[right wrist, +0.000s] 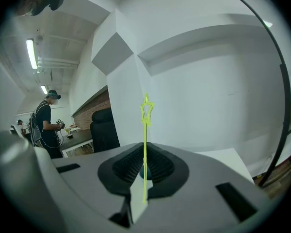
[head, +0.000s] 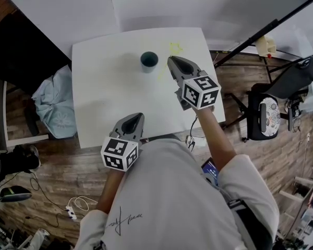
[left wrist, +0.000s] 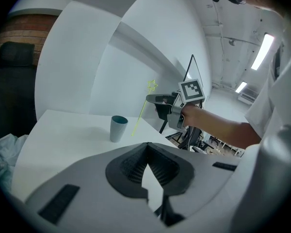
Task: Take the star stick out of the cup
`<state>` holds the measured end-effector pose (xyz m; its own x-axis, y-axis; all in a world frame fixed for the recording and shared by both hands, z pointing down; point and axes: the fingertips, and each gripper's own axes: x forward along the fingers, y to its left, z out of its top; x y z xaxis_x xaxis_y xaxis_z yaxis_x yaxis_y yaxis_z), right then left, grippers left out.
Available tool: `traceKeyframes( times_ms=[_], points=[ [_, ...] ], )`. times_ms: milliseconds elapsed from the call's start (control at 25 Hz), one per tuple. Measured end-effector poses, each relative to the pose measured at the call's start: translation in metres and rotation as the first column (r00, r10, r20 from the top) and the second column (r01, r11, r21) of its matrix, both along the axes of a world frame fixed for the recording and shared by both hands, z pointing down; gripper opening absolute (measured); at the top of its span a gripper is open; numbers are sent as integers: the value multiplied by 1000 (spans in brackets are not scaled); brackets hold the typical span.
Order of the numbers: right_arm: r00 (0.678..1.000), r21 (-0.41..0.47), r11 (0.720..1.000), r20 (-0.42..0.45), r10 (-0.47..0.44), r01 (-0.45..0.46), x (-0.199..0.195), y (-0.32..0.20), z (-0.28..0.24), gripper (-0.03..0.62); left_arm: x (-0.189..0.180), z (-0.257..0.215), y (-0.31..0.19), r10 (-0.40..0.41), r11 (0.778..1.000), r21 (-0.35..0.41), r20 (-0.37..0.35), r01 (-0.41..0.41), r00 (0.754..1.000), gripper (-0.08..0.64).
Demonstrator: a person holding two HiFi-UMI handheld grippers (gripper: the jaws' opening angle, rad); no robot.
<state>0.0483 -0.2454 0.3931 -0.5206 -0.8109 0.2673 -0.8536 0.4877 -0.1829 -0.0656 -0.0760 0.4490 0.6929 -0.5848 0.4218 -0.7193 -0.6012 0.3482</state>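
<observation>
"Where is the star stick (right wrist: 145, 144)?"

"Clear of the teal cup (head: 149, 60). The right gripper (head: 173, 62) has its jaws clamped on the thin yellow-green shaft, with the star end pointing away from the gripper. It holds the stick over the white table (head: 104, 92), just beside the cup at its 3 o'clock."

"And the cup?"

"Upright, toward the table's 12 o'clock side."

"The other tool?"

"The left gripper (head: 137, 119) sits at the table's 6 o'clock edge, jaws together on nothing."
</observation>
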Motion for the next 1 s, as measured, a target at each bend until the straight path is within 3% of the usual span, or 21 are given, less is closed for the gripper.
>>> traceKeyframes(
  times_ms=[1000],
  points=[
    [1000,-46,999,-6,-16,16,-6,49,15,26,-6,-6,7,20,999,28,-29,-20,999,-6]
  ],
)
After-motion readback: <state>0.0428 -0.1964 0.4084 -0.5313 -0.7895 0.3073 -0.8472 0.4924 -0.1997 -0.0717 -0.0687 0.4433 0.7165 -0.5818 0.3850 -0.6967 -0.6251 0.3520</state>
